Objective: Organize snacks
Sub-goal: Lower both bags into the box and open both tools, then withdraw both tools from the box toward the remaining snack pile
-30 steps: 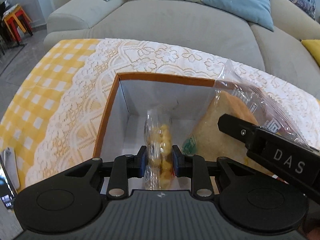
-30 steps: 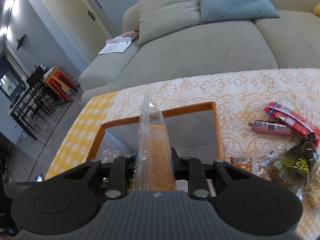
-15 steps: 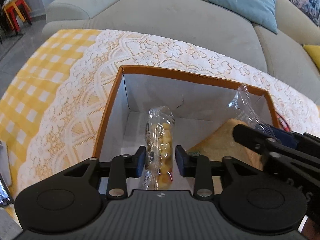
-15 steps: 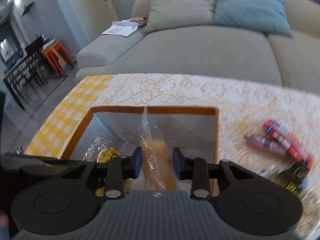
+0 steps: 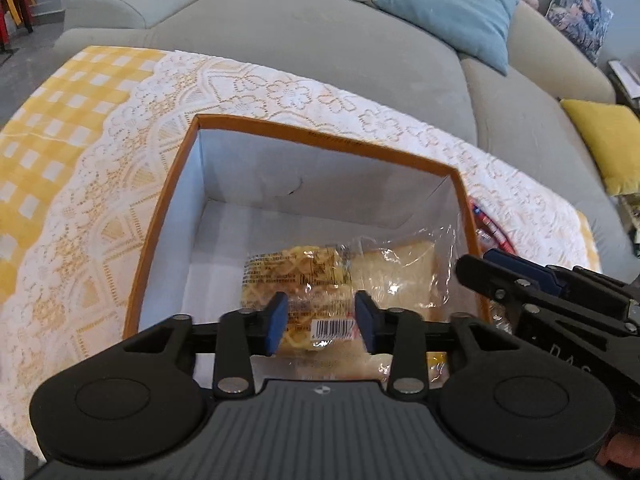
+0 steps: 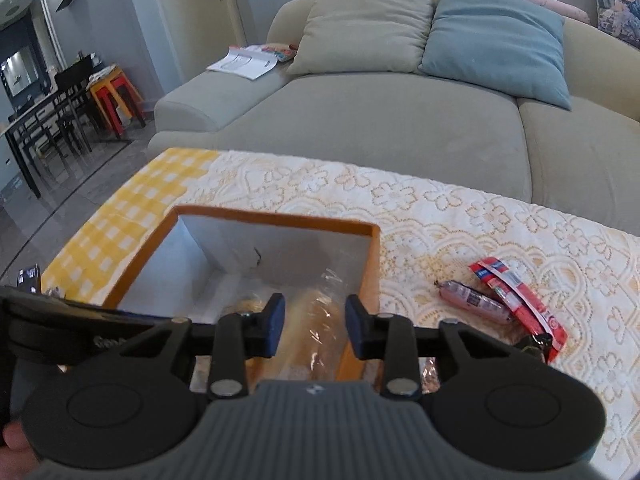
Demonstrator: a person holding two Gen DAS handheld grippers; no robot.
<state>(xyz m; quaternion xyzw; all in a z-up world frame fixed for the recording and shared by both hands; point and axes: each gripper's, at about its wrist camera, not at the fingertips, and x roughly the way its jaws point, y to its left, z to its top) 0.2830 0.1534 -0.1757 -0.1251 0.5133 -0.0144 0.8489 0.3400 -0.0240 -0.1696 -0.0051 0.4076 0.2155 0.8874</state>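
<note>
One orange-rimmed box (image 6: 370, 256) stands on the desk (image 6: 460, 216). Inside it lie two clear-wrapped snacks: one yellow pastry pack (image 5: 296, 272) and one bagged bread (image 5: 400, 268). Outside, toward the desk's right edge, lie one pink sausage (image 6: 474, 301), one red packet (image 6: 516, 298) and one dark packet (image 6: 534, 342). Two claws: left (image 5: 320, 322), right (image 6: 314, 326).

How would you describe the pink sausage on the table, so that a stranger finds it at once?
Start from the open orange-rimmed cardboard box on the white lace tablecloth before the sofa. On the cloth to the box's right lies the short pink sausage in clear wrap. Unlike the flat red snack packet touching it, it is round and tube-shaped.
</note>
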